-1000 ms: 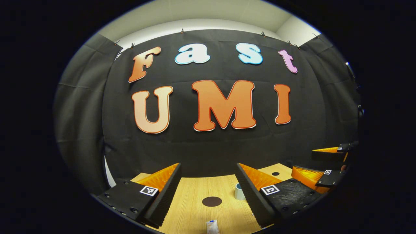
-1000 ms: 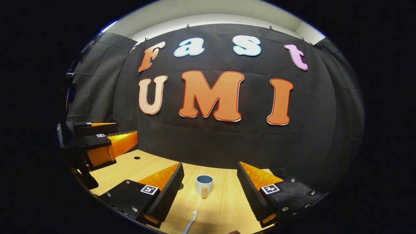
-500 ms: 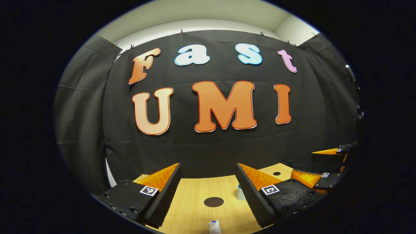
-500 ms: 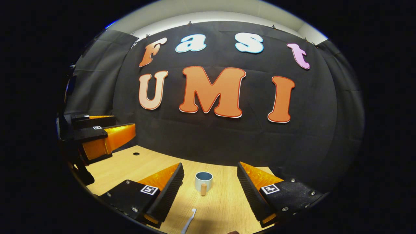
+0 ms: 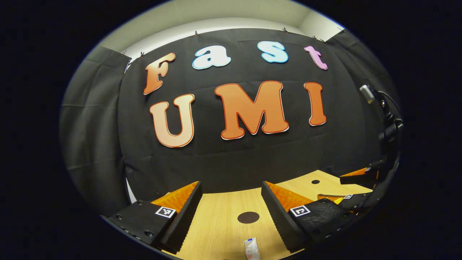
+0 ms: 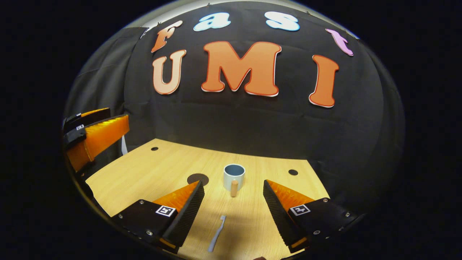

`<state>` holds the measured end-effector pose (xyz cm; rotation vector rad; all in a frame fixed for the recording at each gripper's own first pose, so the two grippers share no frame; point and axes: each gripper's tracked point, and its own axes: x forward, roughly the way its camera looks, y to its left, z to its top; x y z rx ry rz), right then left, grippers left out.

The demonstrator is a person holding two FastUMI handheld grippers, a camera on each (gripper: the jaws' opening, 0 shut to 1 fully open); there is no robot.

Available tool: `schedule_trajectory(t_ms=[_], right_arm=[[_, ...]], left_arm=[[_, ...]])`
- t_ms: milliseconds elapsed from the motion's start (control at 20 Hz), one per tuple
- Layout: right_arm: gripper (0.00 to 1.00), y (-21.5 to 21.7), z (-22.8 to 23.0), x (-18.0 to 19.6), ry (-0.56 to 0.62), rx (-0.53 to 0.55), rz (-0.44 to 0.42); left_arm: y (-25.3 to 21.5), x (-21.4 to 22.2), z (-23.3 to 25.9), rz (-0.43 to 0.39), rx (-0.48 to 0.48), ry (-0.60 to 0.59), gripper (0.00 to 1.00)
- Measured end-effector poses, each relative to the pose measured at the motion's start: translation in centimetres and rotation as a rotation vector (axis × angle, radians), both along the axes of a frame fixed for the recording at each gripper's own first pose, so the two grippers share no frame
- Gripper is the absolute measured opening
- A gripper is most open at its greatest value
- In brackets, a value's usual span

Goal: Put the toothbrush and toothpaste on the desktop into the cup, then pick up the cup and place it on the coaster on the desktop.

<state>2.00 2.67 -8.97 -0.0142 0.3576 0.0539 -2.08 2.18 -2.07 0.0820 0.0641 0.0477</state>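
Above the desk (image 6: 151, 169), both grippers hang with their jaws spread wide and nothing between them. In the right gripper view, the right gripper (image 6: 234, 189) looks down at the cup (image 6: 234, 175), which stands upright on the wood with its wooden handle facing the camera. The toothbrush (image 6: 217, 233) lies flat on the near side of the cup, apart from it, pretty much between the spread fingers. The dark round coaster (image 6: 197, 178) sits just left of the cup, not touching. The left gripper (image 5: 231, 189) has the coaster in front of it too, and the toothpaste (image 5: 251, 248) lies on the near side of the coaster, at the bottom edge of the left gripper view.
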Motion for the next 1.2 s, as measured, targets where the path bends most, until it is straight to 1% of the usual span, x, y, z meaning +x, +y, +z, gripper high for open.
schedule_trajectory(t_ms=[150,300,450,550,700,850,900,1100,1150,1200], right_arm=[[0.99,1.1,-3.1,-0.1,0.118,0.014,0.032],[0.99,1.7,-5.8,-0.1,0.225,0.037,0.043],[0.99,1.8,-7.6,-0.1,0.302,0.008,0.05],[0.97,1.8,-9.2,-0.2,0.361,-0.02,0.048],[0.92,2.0,-11.2,-0.3,0.467,-0.012,0.051],[0.88,2.1,-13.5,-0.4,0.557,-0.041,0.054],[0.84,2.1,-14.5,-0.7,0.595,-0.048,0.06],[0.76,2.9,-18.6,-2.1,0.765,-0.03,0.079],[0.75,3.1,-19.6,-2.2,0.795,-0.029,0.08],[0.71,3.1,-20.5,-2.4,0.822,-0.035,0.084]], left_arm=[[1.2,-0.8,-1.1,0.034,0.003,0.033,0.99],[2.4,-1.5,-3.0,0.073,0.02,0.077,0.99],[3.4,-2.2,-4.5,0.103,0.041,0.122,0.99],[3.9,-2.7,-5.1,0.12,0.047,0.135,0.99],[4.7,-2.9,-5.6,0.143,0.048,0.152,0.99],[5.5,-3.1,-6.2,0.164,0.046,0.157,0.99],[5.7,-3.1,-6.2,0.169,0.044,0.159,0.99],[6.6,-3.1,-5.9,0.189,0.055,0.154,0.99],[6.7,-3.1,-6.0,0.194,0.055,0.154,0.99],[7.1,-3.1,-5.9,0.2,0.053,0.156,0.99]])
